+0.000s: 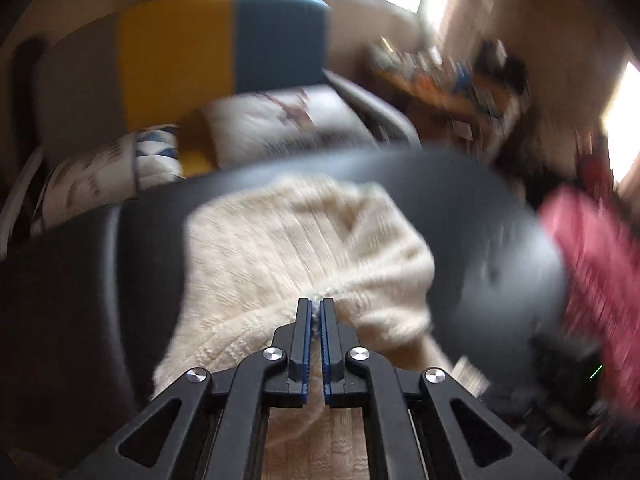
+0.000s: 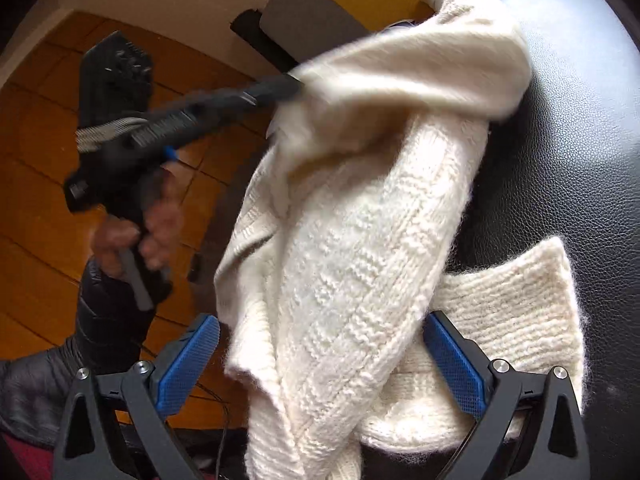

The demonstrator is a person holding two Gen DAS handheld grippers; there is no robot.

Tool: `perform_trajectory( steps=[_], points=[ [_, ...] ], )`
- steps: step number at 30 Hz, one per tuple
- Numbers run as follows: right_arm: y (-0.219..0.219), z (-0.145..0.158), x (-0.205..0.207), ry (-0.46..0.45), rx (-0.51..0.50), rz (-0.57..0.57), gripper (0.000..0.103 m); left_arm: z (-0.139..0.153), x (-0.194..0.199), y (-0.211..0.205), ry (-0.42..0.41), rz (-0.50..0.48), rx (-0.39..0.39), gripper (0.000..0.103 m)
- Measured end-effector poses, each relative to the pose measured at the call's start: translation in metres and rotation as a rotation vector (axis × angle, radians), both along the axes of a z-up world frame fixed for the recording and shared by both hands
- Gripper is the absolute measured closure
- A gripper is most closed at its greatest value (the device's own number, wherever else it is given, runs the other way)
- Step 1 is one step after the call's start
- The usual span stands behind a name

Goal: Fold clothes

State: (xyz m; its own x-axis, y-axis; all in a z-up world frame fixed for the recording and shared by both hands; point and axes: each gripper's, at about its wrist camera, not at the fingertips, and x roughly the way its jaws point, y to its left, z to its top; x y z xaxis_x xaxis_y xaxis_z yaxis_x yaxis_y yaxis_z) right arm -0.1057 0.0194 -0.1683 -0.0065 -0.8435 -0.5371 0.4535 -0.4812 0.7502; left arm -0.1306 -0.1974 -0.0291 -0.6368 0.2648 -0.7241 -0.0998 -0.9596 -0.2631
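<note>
Black leather of the rounded surface (image 2: 568,128) lies bare to the right of the cream knitted sweater (image 2: 352,240), with wooden floor (image 2: 36,184) beyond its left edge. Bunched and thick-ribbed, the sweater lies on the leather, one part lifted by the left tongs (image 1: 316,305), pinched tight on a fold. The right tongs (image 2: 322,358) gape wide around its hanging edge, pads clear.

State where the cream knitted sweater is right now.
In both wrist views the cream knitted sweater lies heaped on the black leather seat, one fold pinched in the left tool and lifted.
</note>
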Motion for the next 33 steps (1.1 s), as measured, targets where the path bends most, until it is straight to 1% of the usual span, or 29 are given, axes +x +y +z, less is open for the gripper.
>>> perform_trajectory(
  steps=[2,3,4,5,6,7,8,9,10,11,12,13,14,15,16,17,18,19,21,24,27,29,31,33],
  points=[
    [-0.006,0.001,0.002,0.012,0.021,-0.007,0.001,0.023,0.021,-0.044,0.074,0.124,0.111,0.101],
    [-0.009,0.003,0.003,0.029,0.048,-0.013,0.003,0.032,0.033,-0.066,0.102,0.185,0.139,0.103],
    [-0.013,0.004,0.004,0.047,0.076,-0.020,0.011,0.036,0.046,-0.085,0.120,0.245,0.135,0.103],
    [-0.017,0.008,0.006,0.096,0.136,-0.036,0.019,0.040,0.059,-0.105,0.137,0.305,0.131,0.103],
    [-0.023,0.012,0.008,0.138,0.192,-0.039,0.037,0.044,0.072,-0.125,0.155,0.365,0.127,0.103],
    [-0.028,0.015,0.010,0.179,0.249,-0.042,0.048,0.049,0.085,-0.145,0.172,0.426,0.123,0.103],
    [-0.034,0.018,0.012,0.199,0.256,-0.037,0.053,0.048,0.096,-0.162,0.168,0.469,0.115,0.103],
    [-0.039,0.022,0.014,0.218,0.263,-0.032,0.058,0.042,0.103,-0.176,0.138,0.492,0.100,0.103],
    [-0.053,0.019,0.006,0.265,0.302,-0.026,0.059,0.036,0.108,-0.183,0.111,0.494,0.088,0.103],
    [-0.061,0.022,0.009,0.297,0.330,-0.008,0.059,0.030,0.110,-0.181,0.090,0.470,0.079,0.103],
    [-0.070,0.022,0.011,0.302,0.348,0.023,0.055,0.025,0.112,-0.180,0.068,0.446,0.071,0.102],
    [-0.068,0.014,0.004,0.305,0.368,0.028,0.053,0.019,0.114,-0.178,0.047,0.422,0.063,0.094],
    [-0.064,0.016,-0.007,0.296,0.371,0.025,0.050,0.015,0.113,-0.169,0.032,0.383,0.039,0.091],
    [-0.064,0.013,-0.010,0.267,0.361,0.016,0.045,0.013,0.107,-0.152,0.027,0.325,-0.003,0.086],
    [-0.064,0.010,-0.012,0.237,0.350,0.007,0.038,0.011,0.101,-0.135,0.022,0.266,-0.045,0.084],
    [-0.065,0.007,-0.015,0.208,0.340,-0.001,0.033,0.008,0.094,-0.114,0.017,0.197,-0.093,0.082],
    [-0.061,0.007,-0.011,0.193,0.332,-0.006,0.027,0.004,0.085,-0.089,0.012,0.116,-0.150,0.079],
    [-0.056,0.007,-0.008,0.178,0.325,-0.011,0.026,0.000,0.076,-0.064,0.006,0.034,-0.207,0.076],
    [-0.048,0.008,-0.002,0.149,0.310,-0.020,0.026,-0.011,0.063,-0.018,0.001,-0.106,-0.346,0.076],
    [-0.044,0.006,0.001,0.130,0.294,-0.021,0.022,-0.036,0.045,0.037,-0.010,-0.285,-0.519,0.075],
    [-0.036,0.005,0.002,0.125,0.262,-0.016,0.020,-0.054,0.029,0.065,-0.019,-0.374,-0.629,0.074],
    [-0.017,0.008,0.002,0.120,0.237,-0.008,0.017,-0.064,0.016,0.081,-0.024,-0.418,-0.691,0.074],
    [0.002,0.011,0.003,0.116,0.212,0.000,0.012,-0.071,-0.002,0.087,-0.031,-0.425,-0.738,0.074],
    [0.002,0.010,0.003,0.119,0.190,0.010,0.007,-0.079,-0.021,0.091,-0.037,-0.424,-0.793,0.073]
  ],
)
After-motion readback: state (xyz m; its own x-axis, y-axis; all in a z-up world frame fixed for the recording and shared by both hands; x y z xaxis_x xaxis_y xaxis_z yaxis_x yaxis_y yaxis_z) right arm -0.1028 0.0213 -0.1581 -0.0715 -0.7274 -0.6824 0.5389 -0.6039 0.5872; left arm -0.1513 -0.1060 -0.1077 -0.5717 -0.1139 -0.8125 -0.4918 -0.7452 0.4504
